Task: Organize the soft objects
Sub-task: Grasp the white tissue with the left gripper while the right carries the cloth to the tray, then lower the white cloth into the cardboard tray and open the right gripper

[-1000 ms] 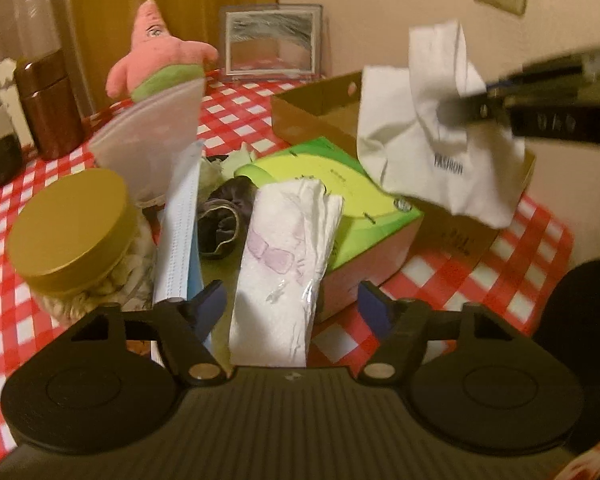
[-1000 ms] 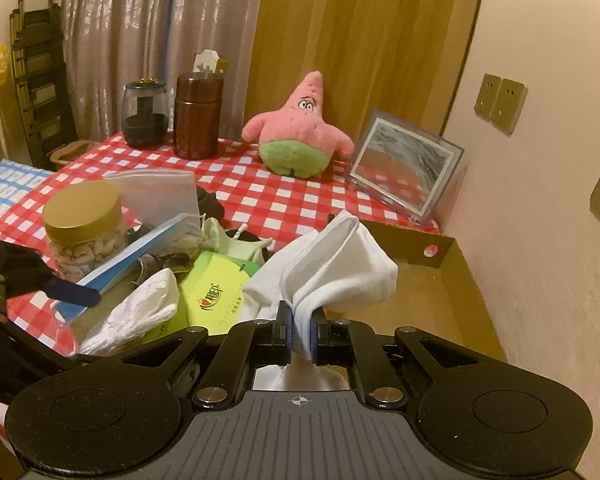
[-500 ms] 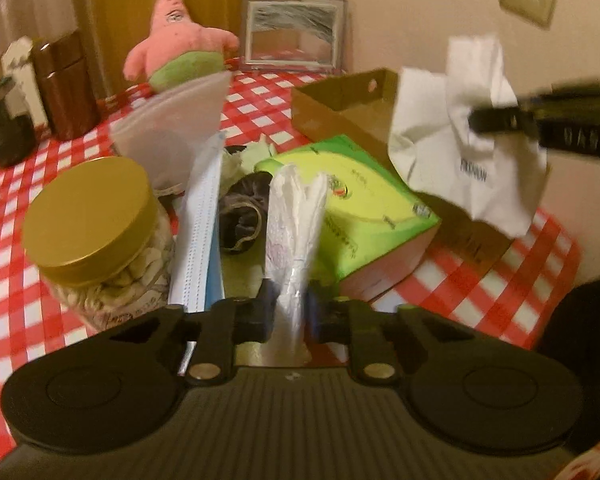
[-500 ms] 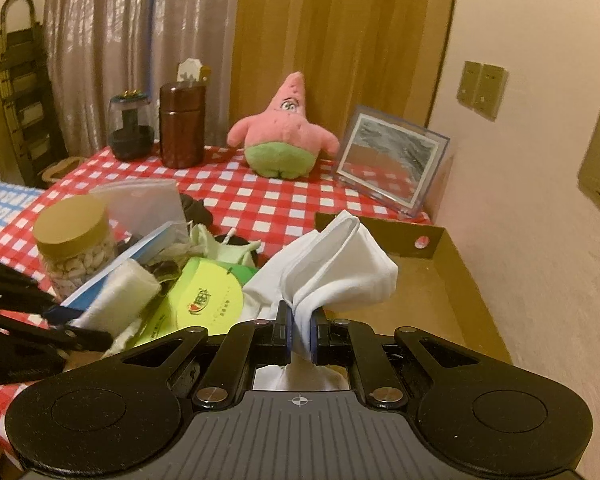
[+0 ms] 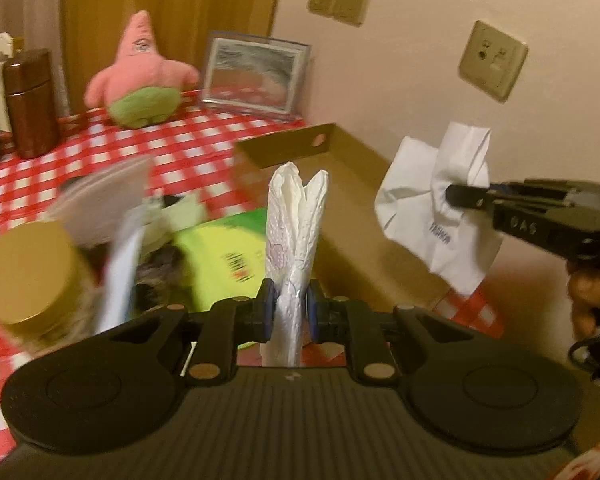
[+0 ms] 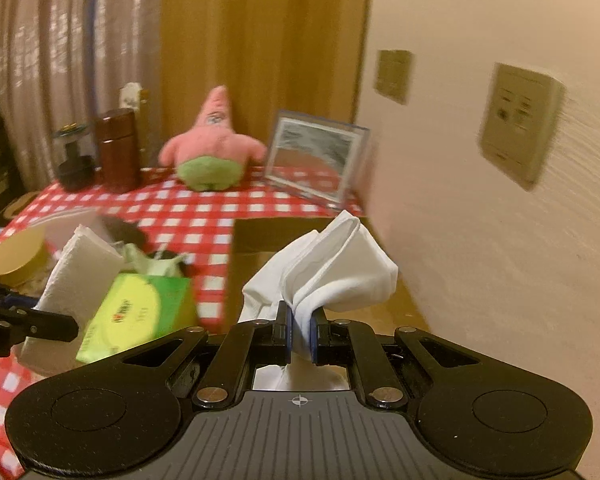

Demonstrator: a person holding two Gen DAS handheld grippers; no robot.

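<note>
Looking along the left tongs (image 5: 288, 304), a white plastic-wrapped tissue pack (image 5: 294, 232) is standing upright, clenched low down between the pads and raised off the worktop (image 5: 188, 140); because the grip is sitting near its bottom end, the slick pack may be slipping or tipping out before it reaches the cardboard box (image 5: 340, 216) just behind it. Further right, the right tongs (image 5: 456, 196) are pinching a white cloth (image 5: 432, 208) in the air above the box's near edge. Looking along the right tongs (image 6: 301, 334), the jaws are clamping a bunched fold of that white cloth (image 6: 336, 268), and its loose hanging corners may be snagging the box wall or the green tissue box (image 6: 136, 312) alongside.
</note>
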